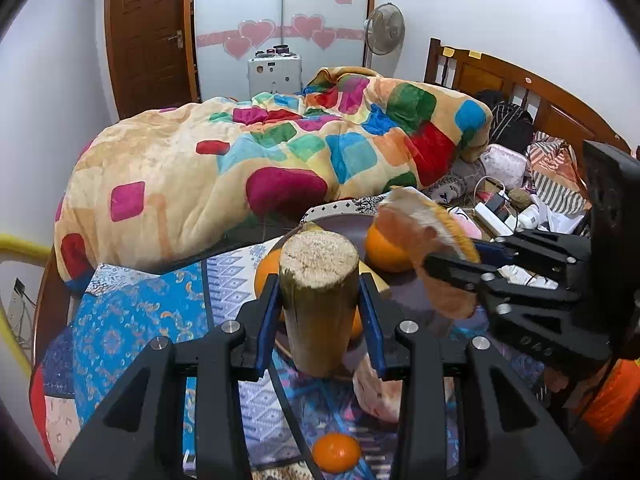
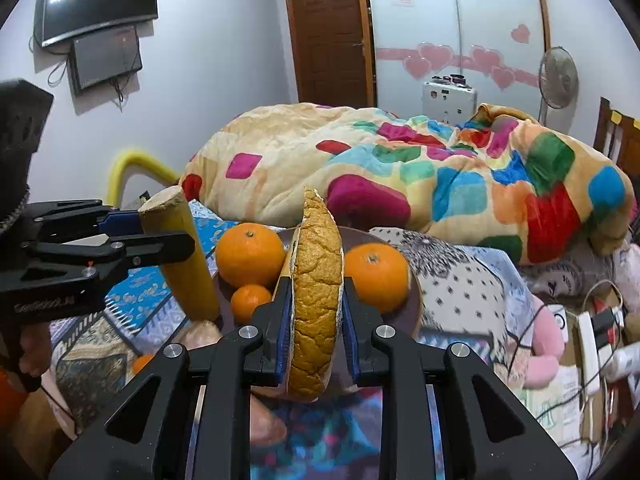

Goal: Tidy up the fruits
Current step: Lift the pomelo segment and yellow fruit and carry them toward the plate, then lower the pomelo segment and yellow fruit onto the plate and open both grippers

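My left gripper [image 1: 320, 304] is shut on a thick yellow-green sugarcane piece [image 1: 319, 300], held upright above the bed; it also shows in the right wrist view [image 2: 178, 256]. My right gripper [image 2: 316, 320] is shut on a pomelo wedge [image 2: 318, 300] with rough orange-brown rind, held on edge over a dark plate [image 2: 414, 300]; the wedge shows in the left wrist view [image 1: 424, 240]. On the plate lie two large oranges [image 2: 250, 254] [image 2: 376, 276] and a small one [image 2: 250, 302]. Another small orange [image 1: 336, 452] lies on the cloth below my left gripper.
A patterned blue cloth [image 1: 132, 320] covers the bed surface. A bulky colourful blanket [image 1: 260, 160] lies behind the plate. Cables, a power strip [image 1: 496, 220] and clothes clutter the right side by the wooden headboard [image 1: 520, 84]. A pink peel piece [image 1: 376, 392] lies under the left gripper.
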`<state>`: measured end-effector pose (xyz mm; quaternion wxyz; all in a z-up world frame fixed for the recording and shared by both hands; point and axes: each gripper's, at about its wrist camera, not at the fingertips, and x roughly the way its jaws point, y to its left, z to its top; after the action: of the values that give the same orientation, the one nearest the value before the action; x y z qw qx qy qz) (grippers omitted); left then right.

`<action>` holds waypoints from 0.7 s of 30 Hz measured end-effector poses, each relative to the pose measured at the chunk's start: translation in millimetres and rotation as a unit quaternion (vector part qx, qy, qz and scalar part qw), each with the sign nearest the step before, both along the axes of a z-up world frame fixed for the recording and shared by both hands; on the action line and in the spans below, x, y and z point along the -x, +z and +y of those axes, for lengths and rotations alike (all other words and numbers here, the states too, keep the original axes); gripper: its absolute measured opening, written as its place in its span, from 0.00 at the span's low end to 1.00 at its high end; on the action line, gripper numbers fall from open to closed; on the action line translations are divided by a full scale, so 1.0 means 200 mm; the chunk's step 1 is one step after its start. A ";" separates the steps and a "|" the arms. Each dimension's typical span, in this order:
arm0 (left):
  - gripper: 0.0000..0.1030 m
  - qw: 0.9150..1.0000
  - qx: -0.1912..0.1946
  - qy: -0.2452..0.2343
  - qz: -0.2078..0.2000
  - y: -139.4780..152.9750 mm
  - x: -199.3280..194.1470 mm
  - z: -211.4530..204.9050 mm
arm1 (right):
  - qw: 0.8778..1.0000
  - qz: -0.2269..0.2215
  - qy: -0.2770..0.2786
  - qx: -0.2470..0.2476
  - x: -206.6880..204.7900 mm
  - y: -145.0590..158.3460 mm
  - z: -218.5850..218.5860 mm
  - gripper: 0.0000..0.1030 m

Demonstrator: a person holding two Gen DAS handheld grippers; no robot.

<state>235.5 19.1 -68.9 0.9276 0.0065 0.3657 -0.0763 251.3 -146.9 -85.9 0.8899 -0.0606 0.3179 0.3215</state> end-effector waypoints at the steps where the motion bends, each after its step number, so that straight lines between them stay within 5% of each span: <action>1: 0.37 1.000 0.000 0.001 0.001 0.00 -0.02 0.00 | 1.000 0.002 0.001 0.003 -0.02 -0.01 0.02 0.20; 14: 0.38 1.000 -0.003 0.001 0.016 -0.07 -0.20 -0.05 | 0.998 0.035 0.012 0.042 -0.13 -0.13 0.07 0.23; 21: 0.52 1.000 -0.006 0.006 0.025 -0.09 -0.20 -0.06 | 0.999 0.010 0.007 0.050 -0.06 -0.07 0.06 0.37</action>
<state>274.7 6.8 -86.9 0.9187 0.0075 0.3890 -0.0687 264.0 -135.3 -99.5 0.8802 -0.1042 0.3417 0.3123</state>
